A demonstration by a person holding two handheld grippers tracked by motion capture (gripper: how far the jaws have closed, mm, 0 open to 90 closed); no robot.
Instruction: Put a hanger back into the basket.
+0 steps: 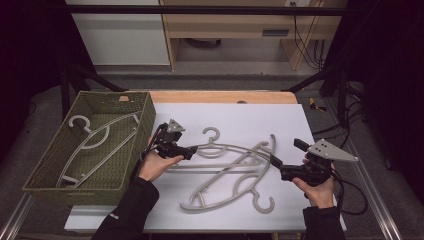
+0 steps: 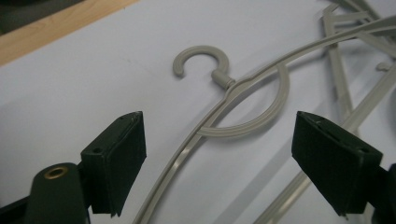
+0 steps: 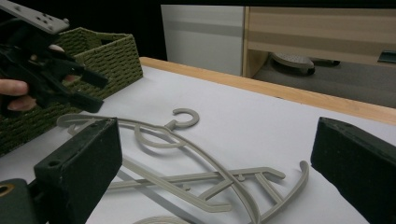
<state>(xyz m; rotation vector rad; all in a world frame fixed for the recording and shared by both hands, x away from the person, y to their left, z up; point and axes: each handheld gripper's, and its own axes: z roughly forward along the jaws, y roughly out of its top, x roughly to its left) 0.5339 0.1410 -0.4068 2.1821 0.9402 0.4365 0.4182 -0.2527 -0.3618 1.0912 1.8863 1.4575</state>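
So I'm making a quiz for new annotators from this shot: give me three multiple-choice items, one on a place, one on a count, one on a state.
1. Where is the green woven basket?
A. at the table's left side
B. at the table's right side
C. on the floor

2. How many hangers lie on the white sheet, outside the basket?
A. none
B. two
C. five

3. How do the left tool's jaws stand?
A. clamped on a hook
C. shut on nothing
B. open, astride a hanger arm

Key: 1 A, the high view shows it left of the sheet. 2 B, two crossed grey hangers lie there. 3 B, the left gripper view shows both pads clear of the arm.
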